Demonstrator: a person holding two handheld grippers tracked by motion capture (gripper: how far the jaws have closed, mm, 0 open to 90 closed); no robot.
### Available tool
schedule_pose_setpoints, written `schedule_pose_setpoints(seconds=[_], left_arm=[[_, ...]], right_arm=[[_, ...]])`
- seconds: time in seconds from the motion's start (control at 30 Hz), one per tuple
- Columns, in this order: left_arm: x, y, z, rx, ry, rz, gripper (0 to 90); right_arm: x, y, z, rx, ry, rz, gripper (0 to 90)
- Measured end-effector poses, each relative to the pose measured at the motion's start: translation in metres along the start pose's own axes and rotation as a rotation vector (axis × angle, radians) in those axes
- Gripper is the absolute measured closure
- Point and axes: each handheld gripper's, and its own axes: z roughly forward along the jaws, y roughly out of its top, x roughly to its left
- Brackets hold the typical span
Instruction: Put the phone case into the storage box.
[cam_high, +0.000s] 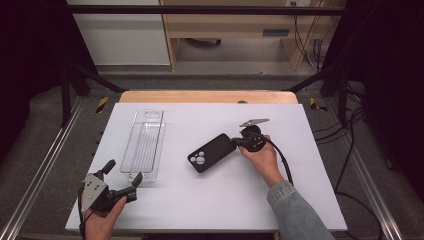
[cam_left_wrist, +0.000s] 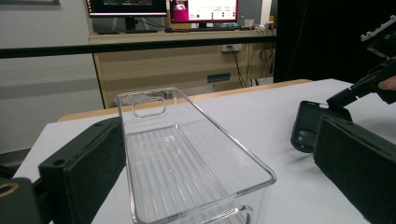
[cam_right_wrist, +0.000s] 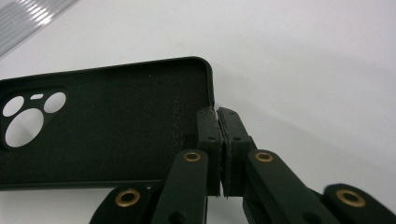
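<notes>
Right gripper (cam_right_wrist: 218, 114), jaws clamped on the short rim of the black case (cam_high: 211, 152) lying right of the clear tray (cam_high: 143, 145), has so thin a pinch that it may slip when lifted off the white table (cam_high: 300, 200), desks and monitors beyond.

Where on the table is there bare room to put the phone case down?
Bare patches: the white table between the two hands, the far strip beyond the phone case, and the right edge past the right tongs. Crowded: the near left, where the clear tray meets the left tongs.
</notes>
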Motion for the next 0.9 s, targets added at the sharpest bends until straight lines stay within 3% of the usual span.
schedule_pose_setpoints(seconds=[0.3,0.7,0.9], left_arm=[[0.0,0.0,0.0,-0.003,-0.007,-0.008,1.9],[0.002,0.0,-0.001,-0.006,-0.002,-0.033,1.5],[0.001,0.0,-0.001,0.004,-0.001,-0.035,2.0]], right_arm=[[0.001,0.003,-0.009,-0.049,-0.01,0.018,88.8],[0.013,0.001,-0.015,-0.076,-0.018,0.022,88.8],[0.017,-0.002,-0.022,-0.116,-0.01,0.035,88.8]])
